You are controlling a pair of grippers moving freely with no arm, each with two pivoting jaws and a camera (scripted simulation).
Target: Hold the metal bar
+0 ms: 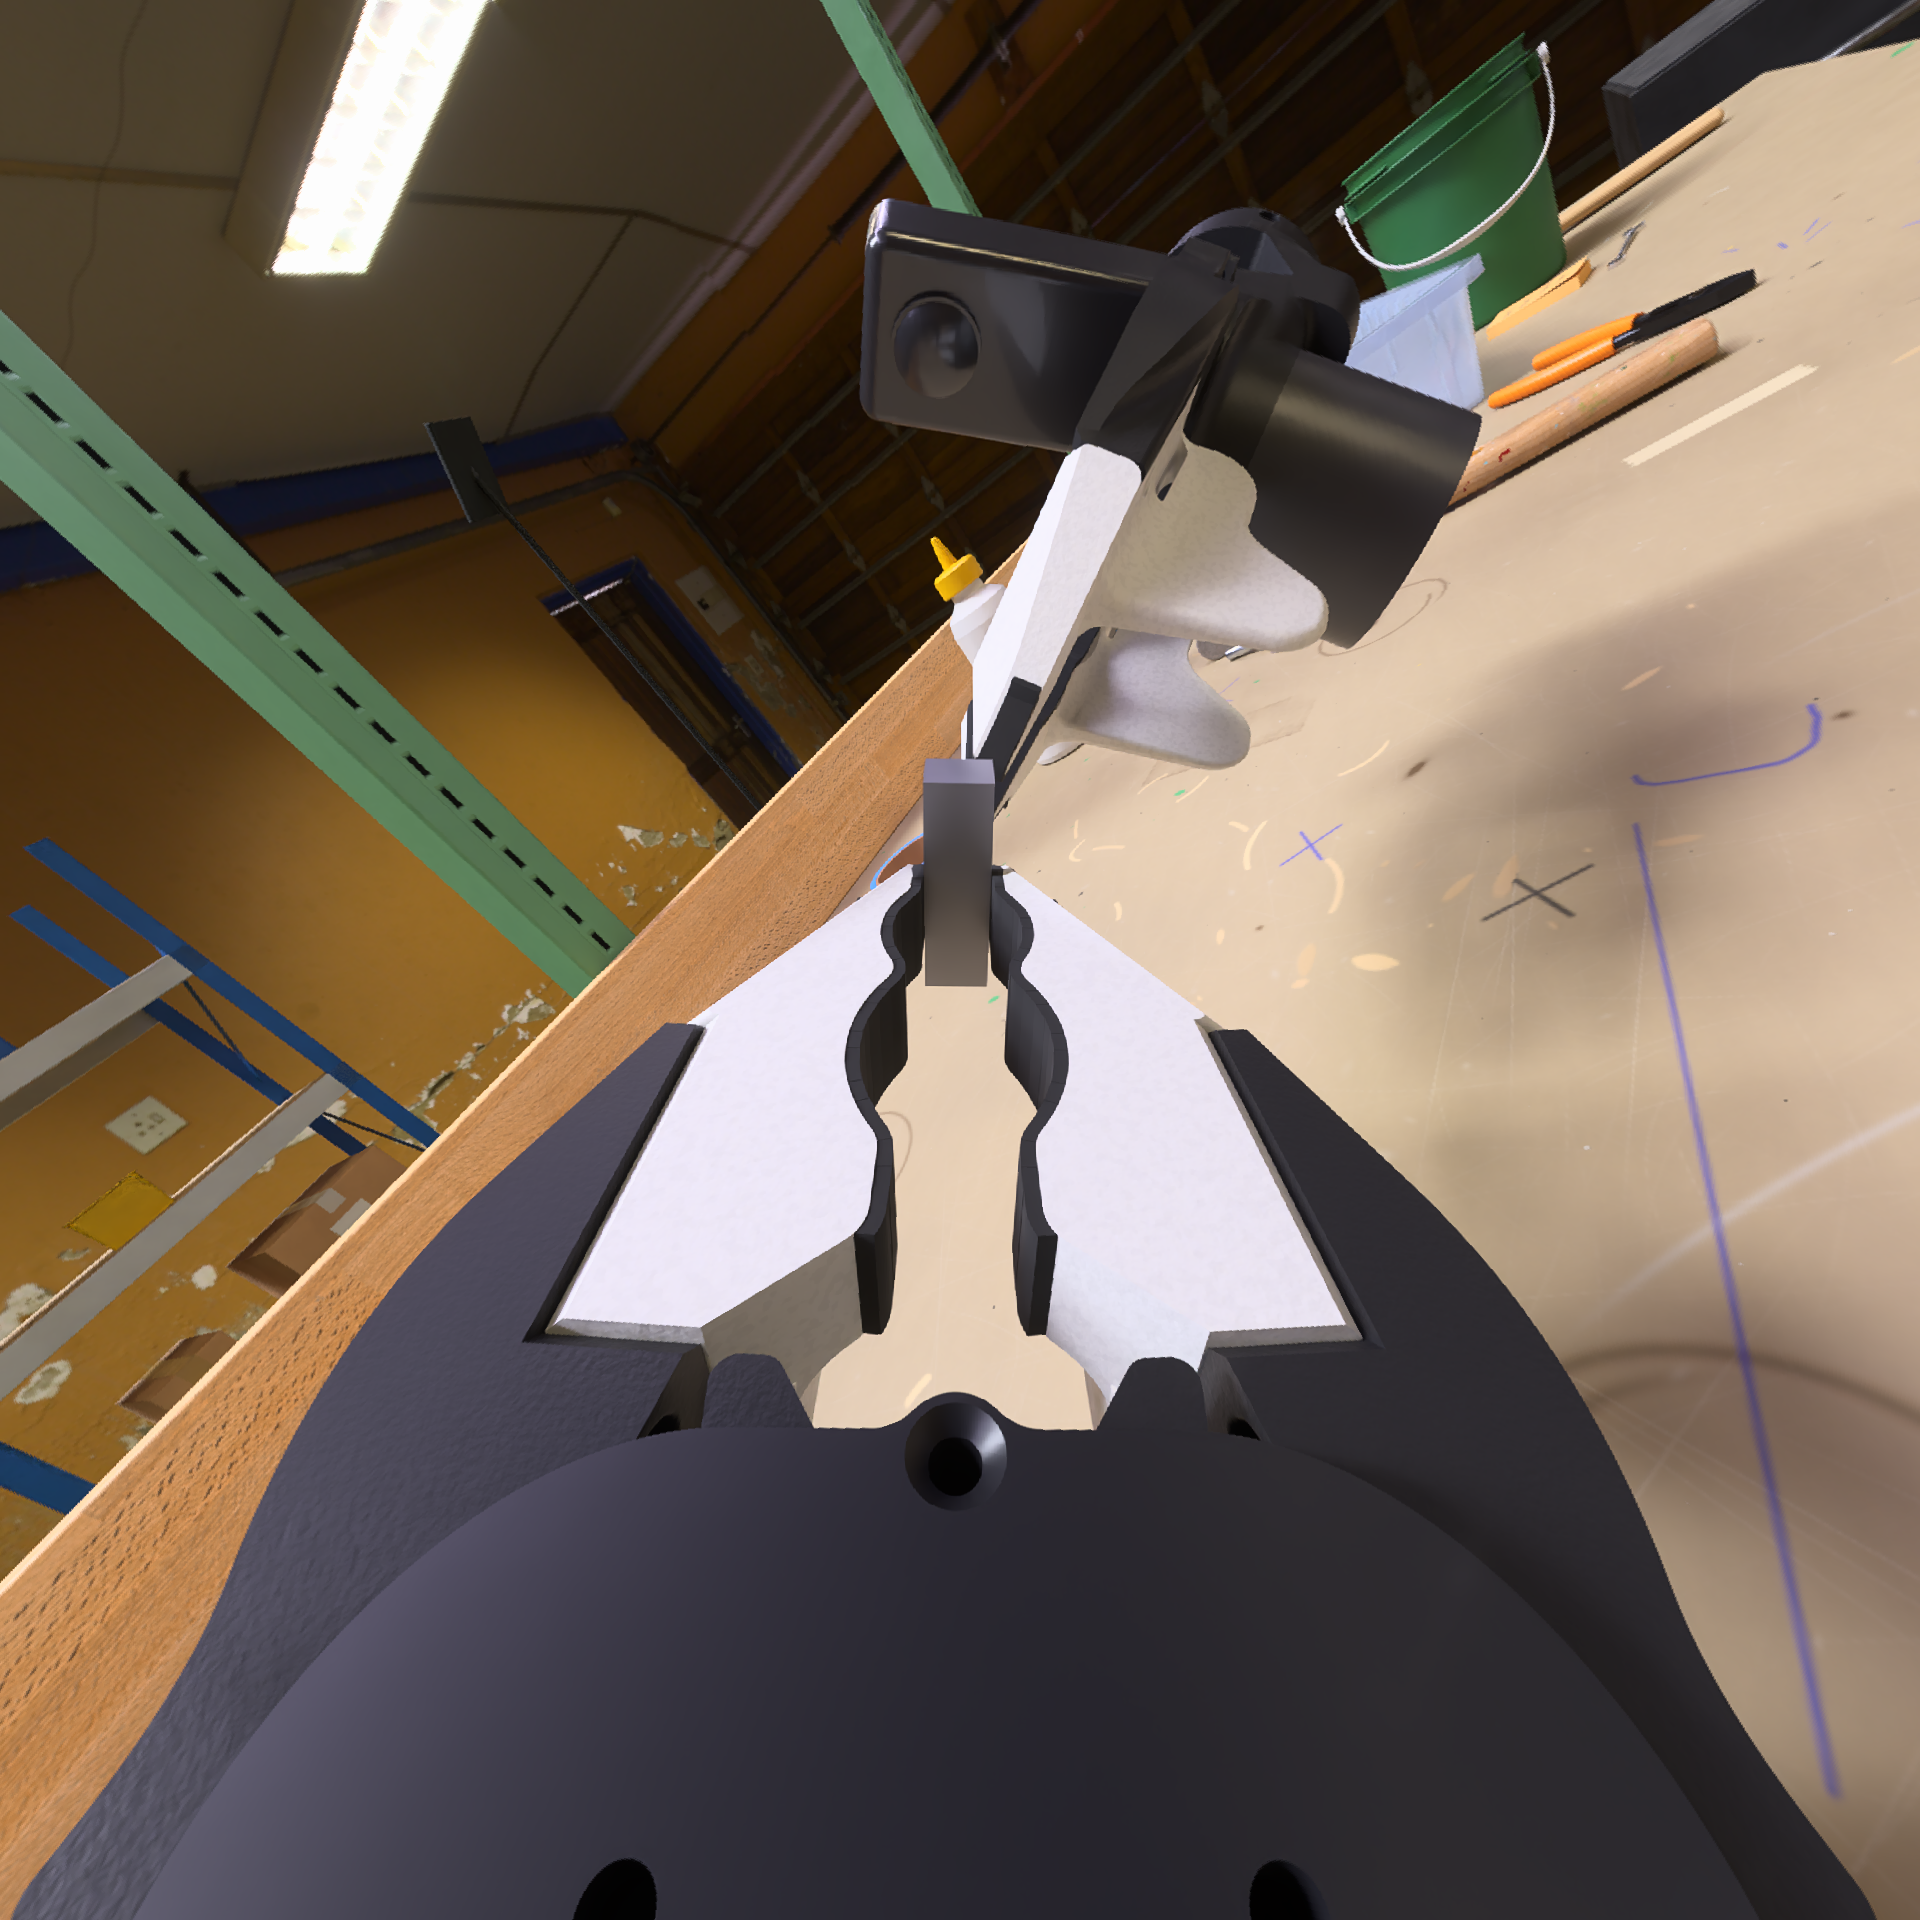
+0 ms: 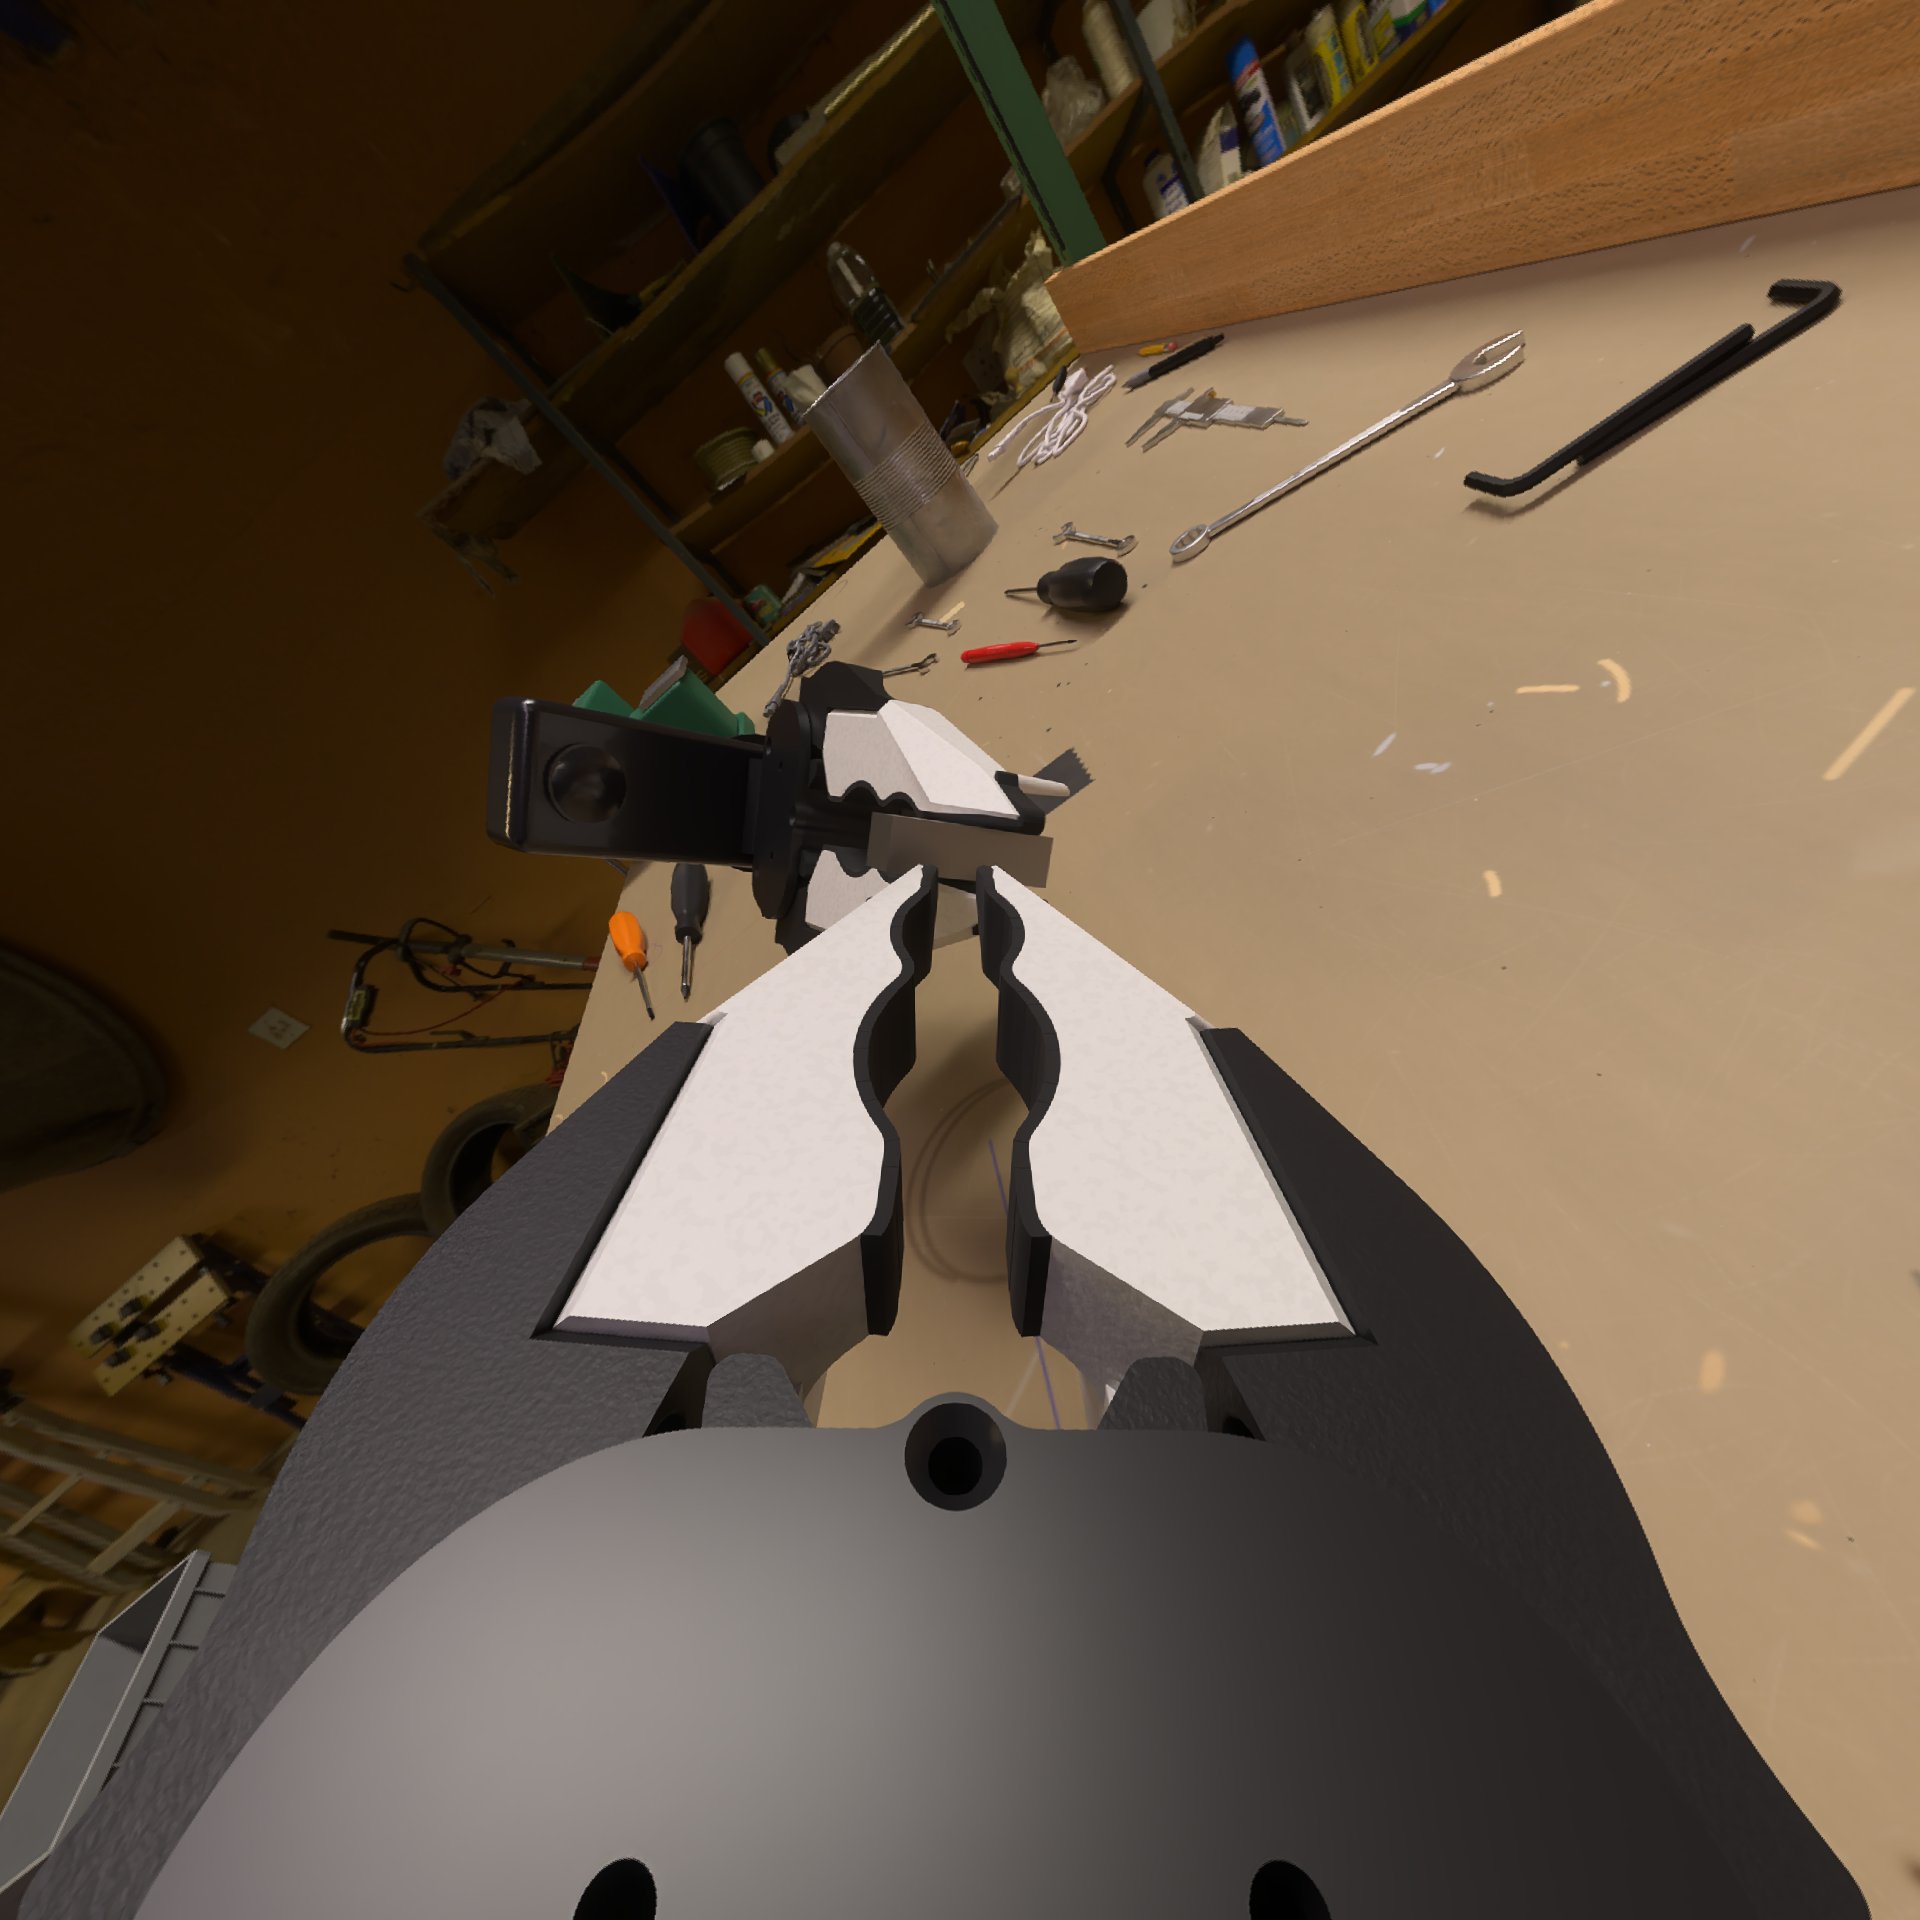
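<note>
Two grippers meet at one metal bar (image 1: 956,883) held in the air above the tan tabletop (image 1: 1558,1039), close to the raised wooden board (image 1: 623,1039) along its edge. The left gripper (image 1: 957,894) is clenched on the bar, its black pads pressing both flat sides. From the right wrist view the bar (image 2: 961,840) runs crosswise just past the tips of the right gripper (image 2: 957,883); whether those narrowly parted tips actually pinch it cannot be told. Toward the far edge lie a long wrench (image 2: 1351,447), a red screwdriver (image 2: 1013,651) and a metal can (image 2: 902,468). A green bucket (image 1: 1465,177) stands near another far edge.
</note>
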